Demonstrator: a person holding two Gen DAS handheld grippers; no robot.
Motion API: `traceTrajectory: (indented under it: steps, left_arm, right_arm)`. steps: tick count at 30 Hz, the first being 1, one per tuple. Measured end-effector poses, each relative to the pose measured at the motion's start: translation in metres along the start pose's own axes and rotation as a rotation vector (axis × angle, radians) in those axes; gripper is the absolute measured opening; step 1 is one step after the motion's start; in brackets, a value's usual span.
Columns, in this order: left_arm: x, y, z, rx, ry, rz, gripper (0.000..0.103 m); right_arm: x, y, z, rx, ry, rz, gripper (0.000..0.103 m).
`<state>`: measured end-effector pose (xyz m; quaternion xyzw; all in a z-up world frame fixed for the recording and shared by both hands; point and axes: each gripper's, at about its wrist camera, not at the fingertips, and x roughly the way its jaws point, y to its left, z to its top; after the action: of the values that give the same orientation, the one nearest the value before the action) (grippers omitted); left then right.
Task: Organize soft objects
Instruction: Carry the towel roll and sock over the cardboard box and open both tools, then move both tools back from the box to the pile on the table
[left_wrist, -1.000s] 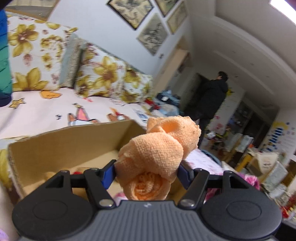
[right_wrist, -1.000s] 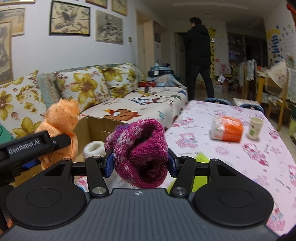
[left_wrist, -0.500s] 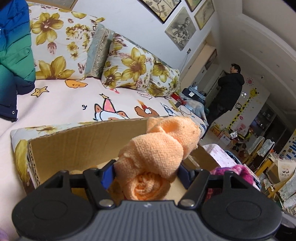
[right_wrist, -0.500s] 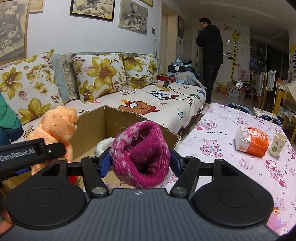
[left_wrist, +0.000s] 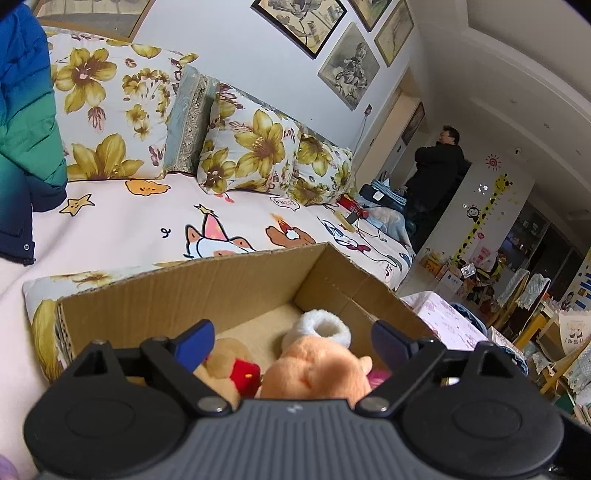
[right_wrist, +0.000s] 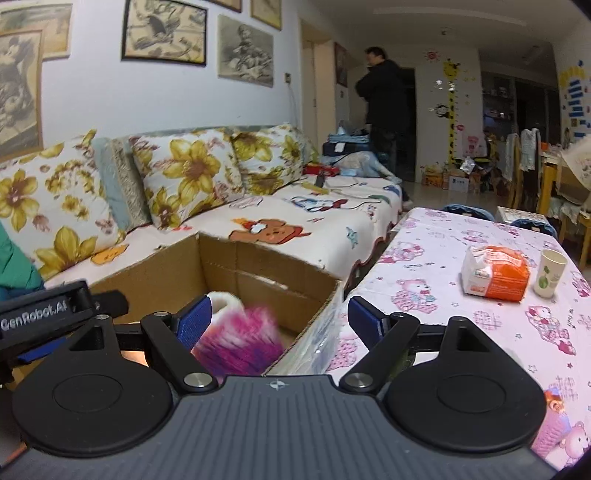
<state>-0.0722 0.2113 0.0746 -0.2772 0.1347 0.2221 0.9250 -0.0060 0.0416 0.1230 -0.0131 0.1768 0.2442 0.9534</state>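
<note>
An open cardboard box (left_wrist: 229, 284) stands against the sofa. My left gripper (left_wrist: 291, 339) is open above it, and the orange rolled cloth (left_wrist: 317, 373) lies in the box just below its fingers, beside a white fluffy roll (left_wrist: 321, 326) and a tan plush with a red part (left_wrist: 236, 369). My right gripper (right_wrist: 280, 317) is open over the box's near corner (right_wrist: 325, 291). The magenta knitted sock (right_wrist: 240, 343), blurred, sits below its left finger inside the box, next to the white roll (right_wrist: 221, 301). The left gripper's body (right_wrist: 40, 310) shows at the left of the right wrist view.
The sofa with flowered cushions (left_wrist: 255, 151) lies behind the box, with a blue-green jacket (left_wrist: 26, 122) at its left end. A table with a pink bear cloth (right_wrist: 461, 258) holds an orange-white packet (right_wrist: 495, 273) and a paper cup (right_wrist: 550, 273). A person in black (right_wrist: 384, 96) stands at the far doorway.
Both grippers have opened over the box. The orange cloth has dropped from the left gripper into the box, and the magenta sock has dropped from the right gripper.
</note>
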Motion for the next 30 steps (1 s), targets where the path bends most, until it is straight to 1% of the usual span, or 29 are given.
traceTrajectory:
  steps: [4,9,11,17,21,23,30]
  left_arm:
    - [0.000,0.001,0.001,-0.004,-0.007,0.000,0.092]
    - [-0.003,-0.005,0.000,0.034,-0.036,-0.013,0.092]
    - [-0.006,-0.007,0.000,0.045,-0.049,-0.022,0.094]
    - [-0.008,-0.015,-0.003,0.087,-0.067,-0.047,0.094]
    - [-0.011,-0.023,-0.007,0.126,-0.081,-0.070,0.094]
    - [-0.014,-0.028,-0.009,0.147,-0.089,-0.082,0.098]
    - [-0.021,-0.044,-0.019,0.218,-0.121,-0.127,0.099]
  right_arm:
    - [-0.012,-0.008,-0.001,0.041,-0.023,-0.026,0.101]
    - [-0.027,-0.022,-0.010,0.104,-0.030,-0.082,0.101]
    - [-0.030,-0.026,-0.014,0.123,-0.030,-0.102,0.101]
    - [-0.039,-0.036,-0.023,0.123,-0.046,-0.166,0.102]
    - [-0.047,-0.045,-0.027,0.145,-0.049,-0.186,0.102]
    - [-0.049,-0.049,-0.029,0.153,-0.052,-0.200,0.102]
    - [-0.059,-0.060,-0.040,0.184,-0.051,-0.251,0.102]
